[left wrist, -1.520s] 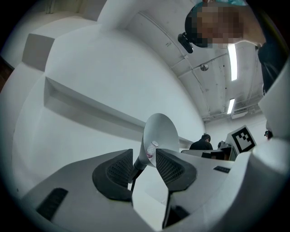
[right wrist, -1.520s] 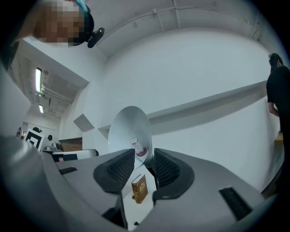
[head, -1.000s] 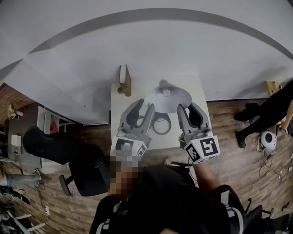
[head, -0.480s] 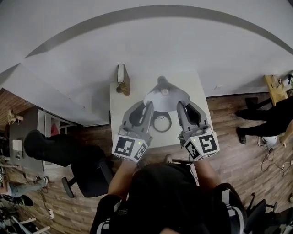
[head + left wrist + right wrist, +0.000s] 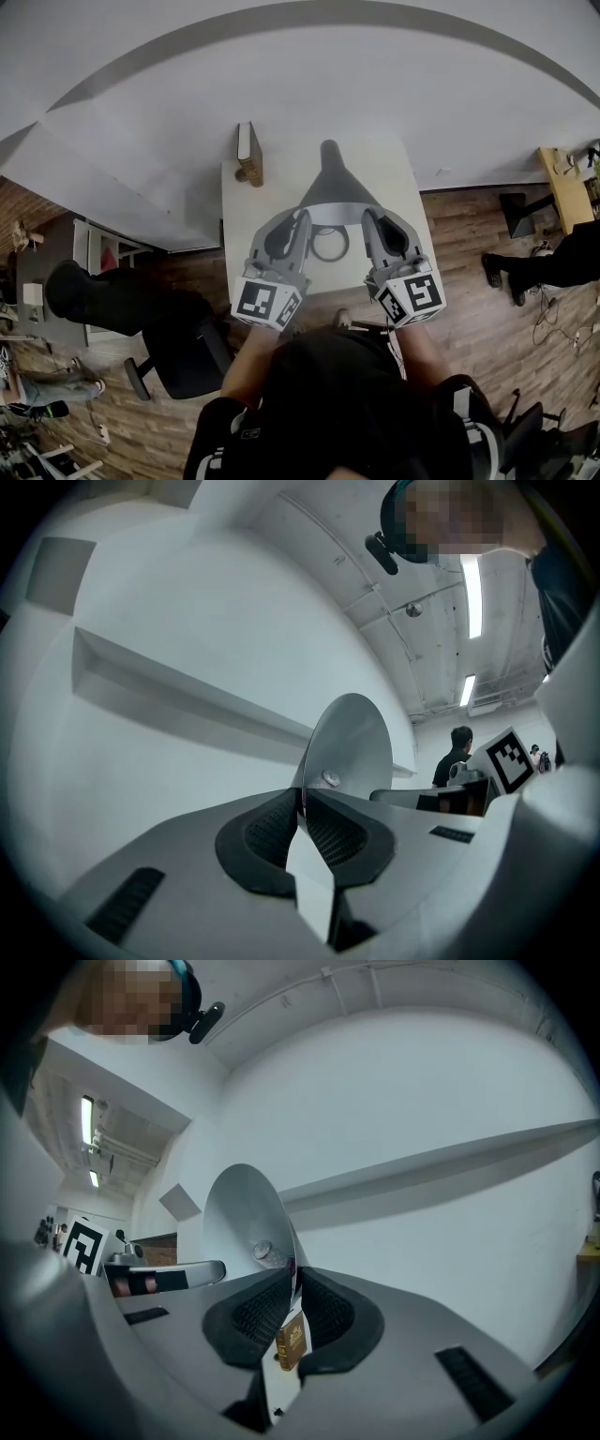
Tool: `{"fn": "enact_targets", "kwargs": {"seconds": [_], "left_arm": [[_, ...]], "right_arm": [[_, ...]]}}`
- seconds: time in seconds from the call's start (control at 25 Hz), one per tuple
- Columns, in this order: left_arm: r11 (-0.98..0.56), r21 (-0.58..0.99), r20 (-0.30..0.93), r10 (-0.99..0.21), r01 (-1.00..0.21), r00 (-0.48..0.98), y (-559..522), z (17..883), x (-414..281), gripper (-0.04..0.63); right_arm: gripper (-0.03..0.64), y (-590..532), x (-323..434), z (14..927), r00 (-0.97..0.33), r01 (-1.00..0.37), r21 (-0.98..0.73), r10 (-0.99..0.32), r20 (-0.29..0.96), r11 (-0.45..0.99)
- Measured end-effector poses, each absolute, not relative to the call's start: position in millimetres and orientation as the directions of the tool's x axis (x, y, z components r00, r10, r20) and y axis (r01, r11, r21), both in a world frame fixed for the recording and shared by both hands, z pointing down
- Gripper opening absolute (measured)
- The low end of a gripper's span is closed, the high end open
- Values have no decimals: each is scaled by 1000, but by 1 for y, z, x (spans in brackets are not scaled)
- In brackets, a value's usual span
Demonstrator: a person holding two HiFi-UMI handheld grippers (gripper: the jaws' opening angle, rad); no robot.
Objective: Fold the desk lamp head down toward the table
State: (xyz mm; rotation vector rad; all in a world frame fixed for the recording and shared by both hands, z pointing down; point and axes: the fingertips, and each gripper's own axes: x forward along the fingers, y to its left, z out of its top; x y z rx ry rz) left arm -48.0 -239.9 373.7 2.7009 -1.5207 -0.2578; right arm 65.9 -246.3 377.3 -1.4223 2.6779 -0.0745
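Observation:
The desk lamp's grey cone shade [image 5: 335, 184] stands over the white table [image 5: 246, 230], its outside turned up, above the lamp's ring base [image 5: 329, 246]. My left gripper [image 5: 302, 218] grips the shade's left rim and my right gripper [image 5: 367, 218] grips its right rim. In the left gripper view the jaws are closing, with the pads of my left gripper [image 5: 302, 795] pressed on the thin edge of the shade [image 5: 354, 738], the bulb [image 5: 330, 778] just beyond. In the right gripper view my right gripper [image 5: 292, 1277] is likewise closing on the shade [image 5: 239, 1211].
A brown book [image 5: 251, 155] stands at the table's far left corner, and shows between the jaws in the right gripper view [image 5: 291, 1342]. A black office chair [image 5: 178, 354] is on the floor at the left. A person's legs [image 5: 548, 267] are at the right.
Both grippers' jaws closed onto the shade's rim. The shade tipped over: its open inside with the bulb faced up before, now its outer cone shows.

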Motion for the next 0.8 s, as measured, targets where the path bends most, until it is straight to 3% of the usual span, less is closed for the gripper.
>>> {"fn": "enact_targets", "kwargs": {"seconds": [0.8], "left_arm": [[-470,78,-62,-883,-879,466,-227,429,-50,28]], "right_arm": [[25,-234,67,429,-550,-833,-73,-835,9,548]]}}
